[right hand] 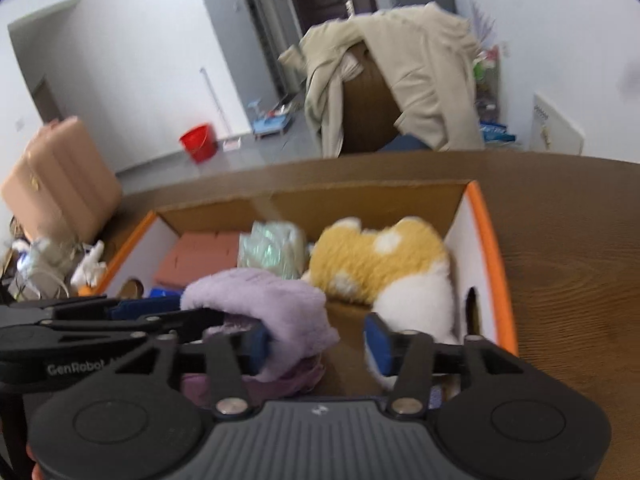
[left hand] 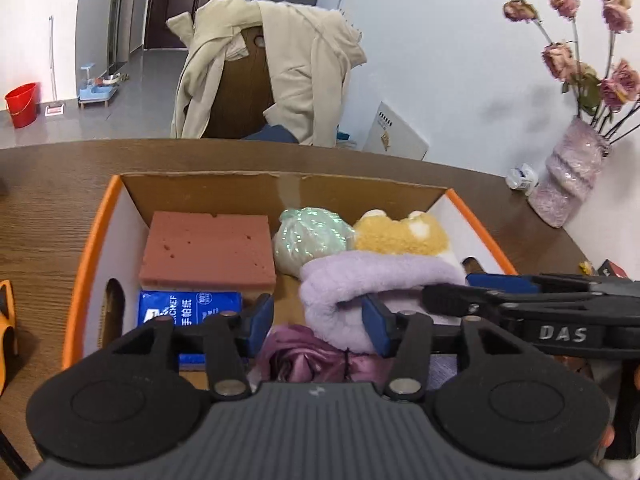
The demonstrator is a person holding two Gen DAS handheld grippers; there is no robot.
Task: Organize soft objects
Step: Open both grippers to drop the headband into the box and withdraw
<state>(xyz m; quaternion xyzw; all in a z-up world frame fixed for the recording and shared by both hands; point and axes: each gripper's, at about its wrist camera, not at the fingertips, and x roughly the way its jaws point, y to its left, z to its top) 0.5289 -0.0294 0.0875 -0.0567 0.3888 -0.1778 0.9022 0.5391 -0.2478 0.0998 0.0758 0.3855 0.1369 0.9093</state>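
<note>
- The lilac fleece cloth [left hand: 372, 280] lay folded inside the cardboard box [left hand: 276, 190], at the near end, draped over a shiny purple satin bundle [left hand: 304, 356].
- The left gripper [left hand: 318, 318] hung over that near end with its jaws released and spread; the cloth's rolled edge lay just ahead of the right blue pad, and nothing was pinched between the pads.
- Between and below the left jaws showed the satin bundle; past the left pad lay a blue tissue pack [left hand: 188, 308], and beyond that a pink foam block [left hand: 208, 248].
- The right gripper [right hand: 316, 340] also stood open over the box, empty between the pads. Its left pad lay against the cloth's [right hand: 264, 300] edge without clamping it; its right pad sat just in front of the plush toy [right hand: 384, 272].
- The plush toy, yellow and white, filled the far right corner beyond the right jaws, touching the box's white inner wall.
- A pale green crinkly bag [left hand: 312, 240] lay ahead of both grippers, between the foam block and the plush toy.
- The two grippers were close together, each crossing the edge of the other's view above the cloth.
- The box, orange along its rim, rested on a wooden table [left hand: 56, 208].
- Beyond the table stood a chair draped with a beige jacket [left hand: 280, 72]; a vase of dried roses [left hand: 572, 176] stood on the table off to the right of the left jaws.
</note>
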